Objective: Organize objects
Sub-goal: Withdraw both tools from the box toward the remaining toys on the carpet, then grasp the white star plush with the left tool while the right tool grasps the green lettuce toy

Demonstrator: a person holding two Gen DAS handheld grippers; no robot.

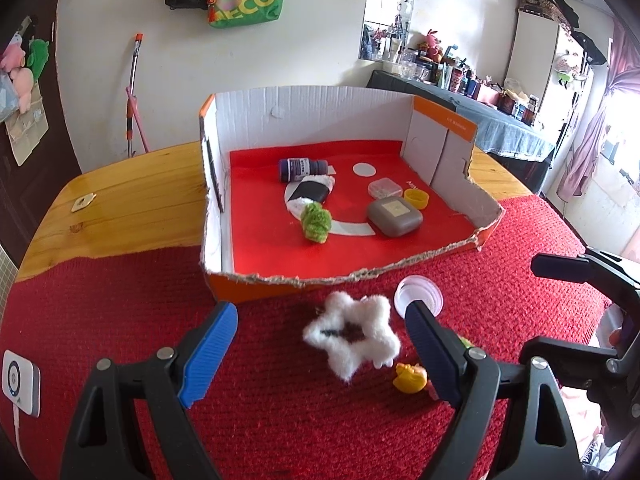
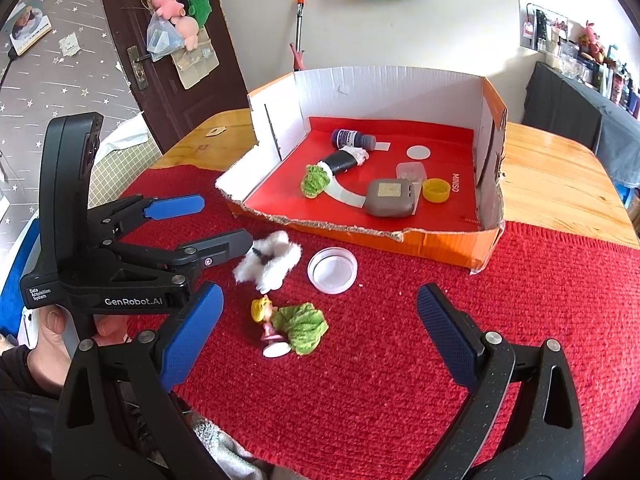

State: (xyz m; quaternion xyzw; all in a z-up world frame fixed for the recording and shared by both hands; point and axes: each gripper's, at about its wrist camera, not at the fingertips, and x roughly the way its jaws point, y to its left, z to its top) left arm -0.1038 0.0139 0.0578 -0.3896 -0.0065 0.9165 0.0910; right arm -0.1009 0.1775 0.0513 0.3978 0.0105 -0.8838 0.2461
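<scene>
A white fluffy star-shaped hair tie (image 1: 352, 336) lies on the red mat between the wide-spread fingers of my left gripper (image 1: 322, 350), which is open and not touching it. The right wrist view shows that left gripper (image 2: 224, 222) with one fingertip beside the hair tie (image 2: 272, 262). My right gripper (image 2: 320, 332) is open around a small yellow-haired figurine (image 2: 266, 320) and a green fluffy piece (image 2: 302, 326), with no contact. A white round lid (image 2: 332, 270) lies near the torn-front cardboard box (image 2: 340, 230).
The box (image 1: 348, 276) holds a dark bottle (image 1: 304, 169), a green fluffy item (image 1: 316, 224), a grey case (image 1: 394, 216) and a yellow cap (image 1: 416, 199). A white device (image 1: 20, 386) sits at the mat's left edge. Bare wooden table (image 1: 120, 208) lies behind.
</scene>
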